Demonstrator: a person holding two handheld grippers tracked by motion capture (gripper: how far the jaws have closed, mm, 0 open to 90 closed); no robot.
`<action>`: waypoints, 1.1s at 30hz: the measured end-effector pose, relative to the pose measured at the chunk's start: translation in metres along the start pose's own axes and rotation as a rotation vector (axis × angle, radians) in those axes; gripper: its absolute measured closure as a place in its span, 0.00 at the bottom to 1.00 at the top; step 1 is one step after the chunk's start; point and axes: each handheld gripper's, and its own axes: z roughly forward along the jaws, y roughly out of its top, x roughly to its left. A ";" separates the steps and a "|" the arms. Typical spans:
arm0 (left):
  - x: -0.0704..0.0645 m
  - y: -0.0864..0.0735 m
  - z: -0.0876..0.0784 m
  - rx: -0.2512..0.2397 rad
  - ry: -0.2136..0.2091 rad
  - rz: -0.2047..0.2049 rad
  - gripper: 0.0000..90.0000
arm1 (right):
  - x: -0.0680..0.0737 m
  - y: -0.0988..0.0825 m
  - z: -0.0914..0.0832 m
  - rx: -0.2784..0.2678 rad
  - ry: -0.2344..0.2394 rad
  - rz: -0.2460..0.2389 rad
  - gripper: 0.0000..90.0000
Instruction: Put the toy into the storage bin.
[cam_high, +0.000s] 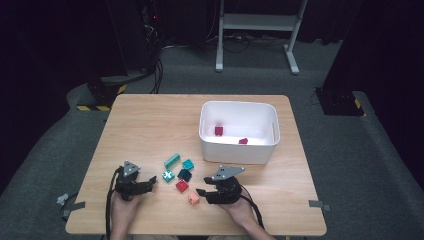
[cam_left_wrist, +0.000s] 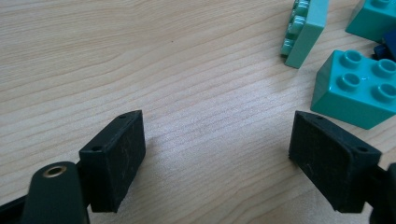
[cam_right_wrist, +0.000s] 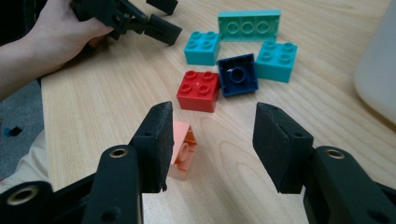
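Note:
Several toy bricks lie in a cluster at the table's front middle: a mint long brick (cam_high: 172, 160), two teal bricks (cam_high: 188, 164) (cam_high: 168, 176), a dark blue one (cam_high: 184, 174), a red one (cam_high: 182, 186) and a pink one (cam_high: 194, 198). My left gripper (cam_high: 149, 184) is open just left of the cluster, over bare wood (cam_left_wrist: 217, 154), with the nearest teal brick (cam_left_wrist: 359, 88) beyond its right jaw. My right gripper (cam_high: 202, 186) is open (cam_right_wrist: 212, 144) on the cluster's right. The pink brick (cam_right_wrist: 183, 149) lies on its side, partly hidden behind the left jaw.
A white bin (cam_high: 235, 152) stands behind the cluster to the right, with two dark red bricks (cam_high: 219, 130) (cam_high: 243, 141) inside. Its wall (cam_right_wrist: 378, 79) is close on the right gripper's right. The table's front edge runs just below both hands.

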 end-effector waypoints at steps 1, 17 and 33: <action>0.000 0.000 0.000 0.000 0.000 0.000 0.21 | 0.001 -0.001 0.001 0.002 0.005 -0.001 0.54; 0.000 0.000 0.000 0.000 0.000 0.001 0.21 | 0.012 -0.007 0.018 0.031 0.054 0.003 0.53; 0.000 0.000 0.000 0.000 -0.001 0.001 0.21 | 0.018 -0.009 0.035 0.073 0.054 -0.005 0.58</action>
